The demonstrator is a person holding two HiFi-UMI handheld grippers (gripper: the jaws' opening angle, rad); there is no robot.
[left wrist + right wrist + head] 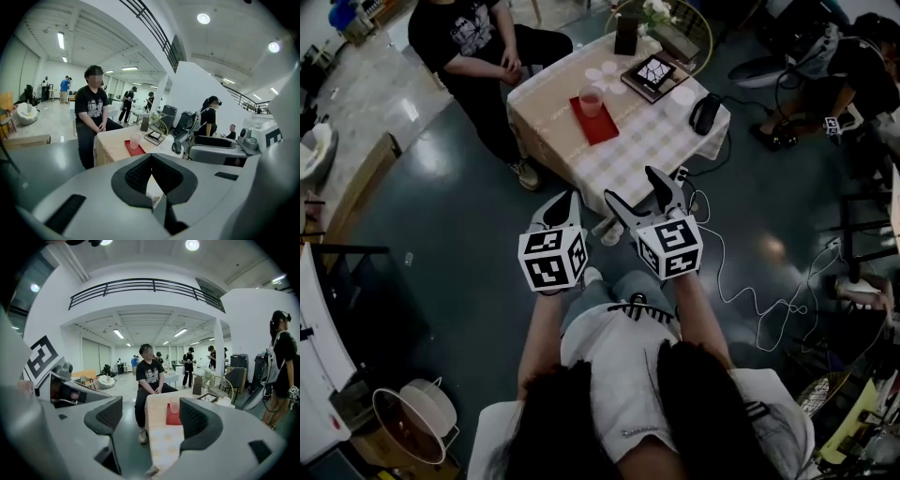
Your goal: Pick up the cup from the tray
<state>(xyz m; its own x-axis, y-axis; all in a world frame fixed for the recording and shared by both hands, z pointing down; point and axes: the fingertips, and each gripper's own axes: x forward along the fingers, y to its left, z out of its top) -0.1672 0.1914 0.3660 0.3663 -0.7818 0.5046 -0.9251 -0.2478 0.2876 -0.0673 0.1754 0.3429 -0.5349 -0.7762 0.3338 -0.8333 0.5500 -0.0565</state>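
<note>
A pale pink cup (592,99) stands upright on a red tray (598,126) on the checked table (647,136) ahead of me. Both grippers hang in the air short of the table's near edge, well away from the cup. My left gripper (560,202) has its dark pads together with nothing in them. My right gripper (630,186) stands open with a wide empty gap. In the right gripper view the cup (174,404) and tray (173,417) show between the pads (107,417). The left gripper view has the cup (135,140) far beyond its shut jaws.
A person in black (478,42) sits at the table's far left side. On the table lie a framed tablet (653,72), small white cups (605,73) and a black device (706,113). A white cable (741,286) trails over the floor at right. Other people stand behind.
</note>
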